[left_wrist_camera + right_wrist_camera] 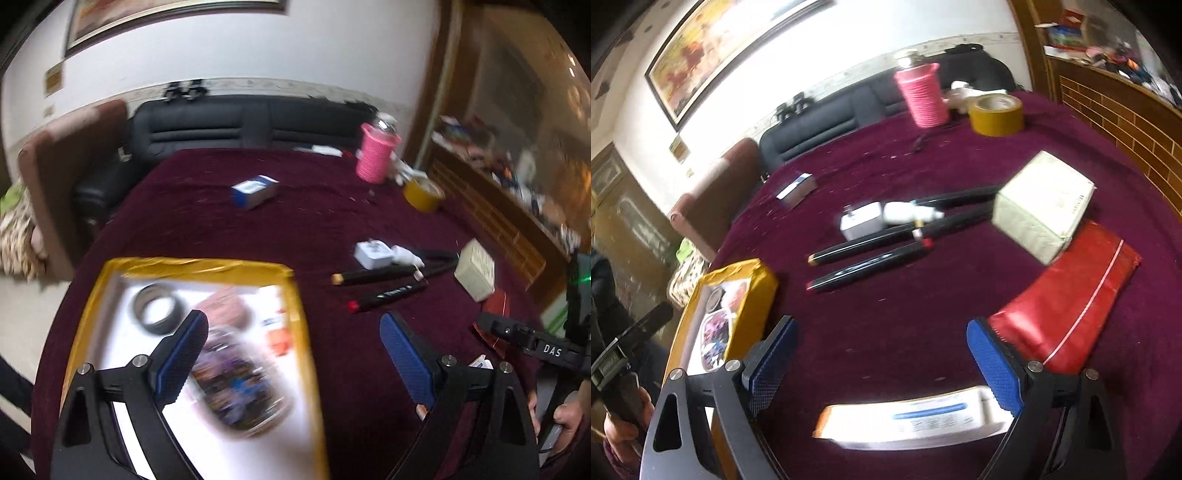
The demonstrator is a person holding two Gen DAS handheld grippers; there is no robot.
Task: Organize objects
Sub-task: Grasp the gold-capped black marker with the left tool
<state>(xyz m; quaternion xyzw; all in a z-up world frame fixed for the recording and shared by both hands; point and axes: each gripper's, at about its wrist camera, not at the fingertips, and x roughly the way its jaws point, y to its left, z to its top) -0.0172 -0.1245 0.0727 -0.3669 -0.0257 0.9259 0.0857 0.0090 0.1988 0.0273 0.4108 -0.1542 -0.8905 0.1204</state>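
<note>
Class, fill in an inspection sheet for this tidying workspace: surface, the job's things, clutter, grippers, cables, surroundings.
Surface: table under a maroon cloth, flecked with small light crumbs.
Job's things: gold-edged box already holding a grey ring and a blurred jar; still on the cloth are two black markers, a white charger, a beige box, a red pouch, a small blue-white box and a white carton.
Clutter: pink wrapped cup, yellow tape roll.
Grippers: left gripper open over the gold-edged box; right gripper open, empty.
Cables: nothing seen.
Surroundings: black sofa, framed painting, wooden sideboard.
</note>
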